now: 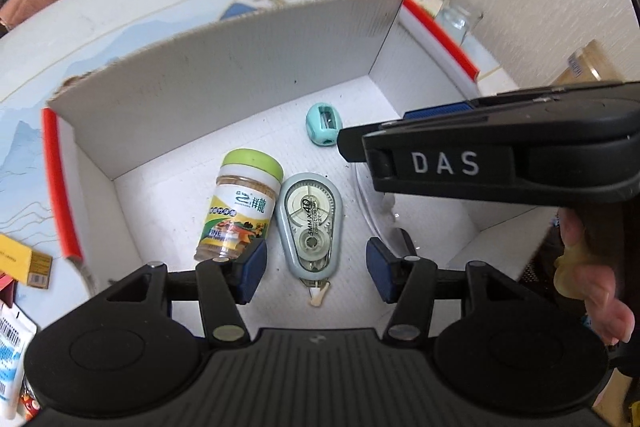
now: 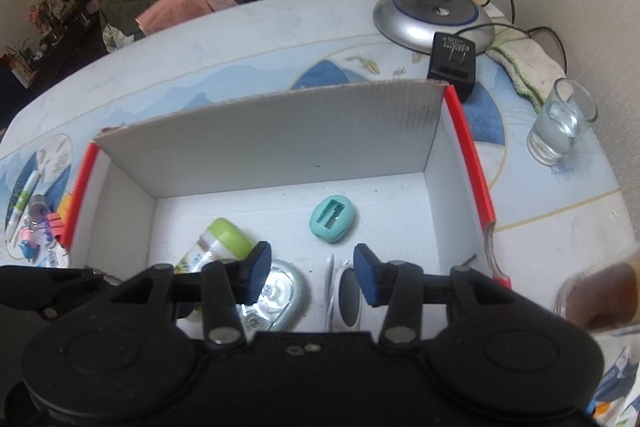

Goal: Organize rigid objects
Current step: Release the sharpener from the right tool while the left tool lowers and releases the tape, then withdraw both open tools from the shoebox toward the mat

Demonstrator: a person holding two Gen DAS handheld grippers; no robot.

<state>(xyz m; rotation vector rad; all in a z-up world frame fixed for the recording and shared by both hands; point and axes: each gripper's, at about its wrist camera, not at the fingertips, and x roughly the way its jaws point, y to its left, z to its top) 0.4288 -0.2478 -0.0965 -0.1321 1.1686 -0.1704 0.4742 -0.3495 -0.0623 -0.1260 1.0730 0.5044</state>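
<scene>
My left hand-held gripper (image 1: 316, 269) and right hand-held gripper (image 2: 312, 273) hang released over the white cardboard box (image 2: 280, 131) on the desk (image 2: 240, 39). Inside lie a green-lidded jar (image 1: 240, 203) on its side, a correction tape dispenser (image 1: 312, 227) just beside it, and a teal sharpener (image 2: 333, 219) apart.

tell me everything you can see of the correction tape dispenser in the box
The grey-blue teardrop-shaped plastic correction tape dispenser lies flat on the floor of the white cardboard box with red edges. Its clear window shows two white reels and gear teeth, with printing reading 5MM. The narrow tip, cream coloured, points toward the left tool, whose fingers are open either side and not gripping it. The dispenser sits right beside, maybe touching, the green-lidded jar lying on its side. In the right wrist view it is mostly hidden.
</scene>
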